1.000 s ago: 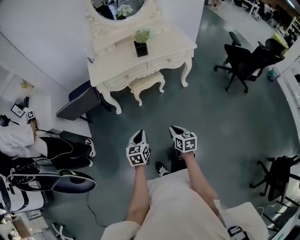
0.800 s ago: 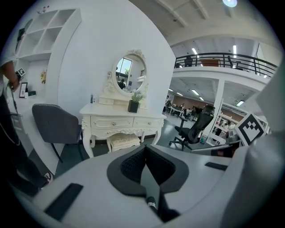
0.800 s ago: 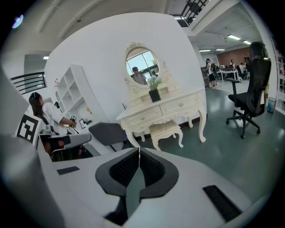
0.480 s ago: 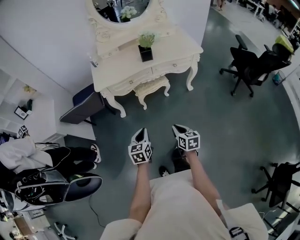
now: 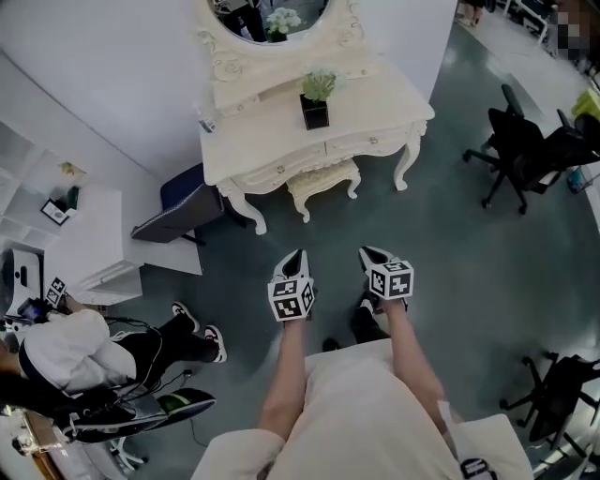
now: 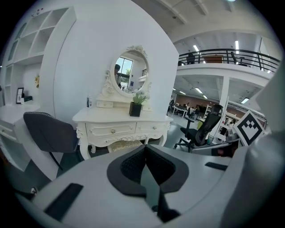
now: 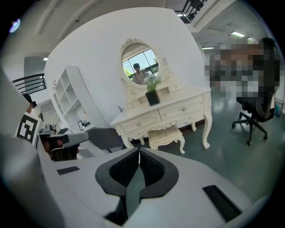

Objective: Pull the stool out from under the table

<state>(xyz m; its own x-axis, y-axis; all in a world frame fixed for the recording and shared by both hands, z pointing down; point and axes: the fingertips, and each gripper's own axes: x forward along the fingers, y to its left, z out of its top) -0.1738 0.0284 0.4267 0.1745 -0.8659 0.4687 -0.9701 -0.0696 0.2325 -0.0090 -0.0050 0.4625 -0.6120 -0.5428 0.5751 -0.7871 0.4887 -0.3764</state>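
A cream carved stool point(image 5: 322, 181) with a padded seat stands tucked half under the white dressing table point(image 5: 272, 127), between its front legs. It also shows in the right gripper view as the stool point(image 7: 165, 132), and its seat edge peeks over the left gripper as the stool point(image 6: 119, 145). My left gripper point(image 5: 295, 259) and right gripper point(image 5: 368, 255) are held side by side over the grey floor, well short of the stool. Both are shut with nothing between their jaws.
A potted plant point(image 5: 317, 97) and an oval mirror point(image 5: 272, 17) are on the table. A dark chair point(image 5: 180, 210) stands left of it, black office chairs point(image 5: 525, 150) to the right. A person point(image 5: 103, 356) sits on the floor at the lower left beside white shelves point(image 5: 84, 246).
Both grippers have travelled forward together toward the table. The table and stool now sit lower and further right in the head view. The seated person has shifted toward the bottom left.
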